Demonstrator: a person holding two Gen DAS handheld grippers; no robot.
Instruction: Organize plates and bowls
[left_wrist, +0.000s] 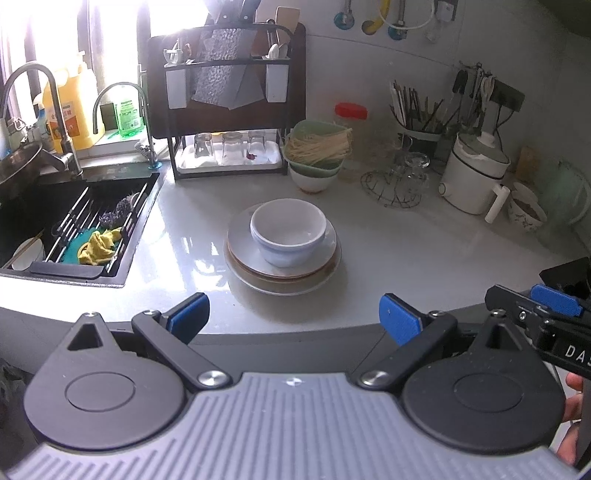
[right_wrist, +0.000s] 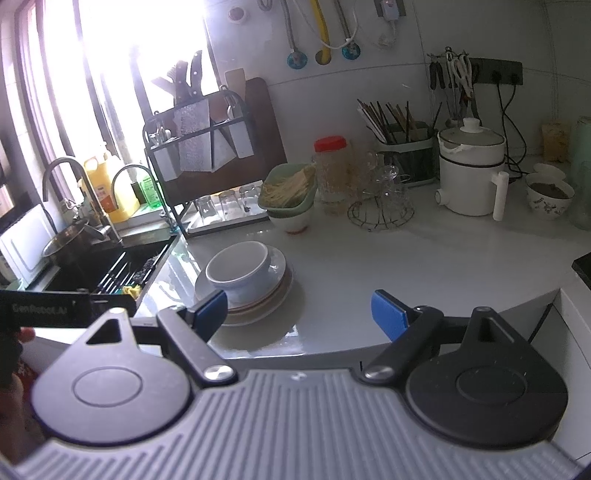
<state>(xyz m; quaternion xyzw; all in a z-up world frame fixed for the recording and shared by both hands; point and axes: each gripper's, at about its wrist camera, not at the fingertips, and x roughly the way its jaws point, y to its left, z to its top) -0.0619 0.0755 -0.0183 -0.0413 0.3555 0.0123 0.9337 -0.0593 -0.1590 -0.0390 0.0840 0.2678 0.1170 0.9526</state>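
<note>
A white bowl (left_wrist: 288, 230) (right_wrist: 238, 267) sits upright on a stack of plates (left_wrist: 240, 245) (right_wrist: 279, 286) in the middle of the white counter. My left gripper (left_wrist: 293, 317) hangs open at the counter's near edge, short of the stack, with nothing between its blue pads. My right gripper (right_wrist: 299, 310) is open too, to the right of the stack, its left pad (right_wrist: 210, 306) overlapping the plates' near rim in the picture. The right gripper's tip (left_wrist: 554, 299) shows at the right edge of the left wrist view.
A black sink (left_wrist: 74, 229) with a rack and yellow cloth lies left of the stack. Behind stand a rack with glasses (left_wrist: 229, 147), a bowl with noodles (left_wrist: 317, 151), a wire glass stand (left_wrist: 399, 184), a white pot (left_wrist: 476, 177) and a patterned bowl (right_wrist: 548, 197).
</note>
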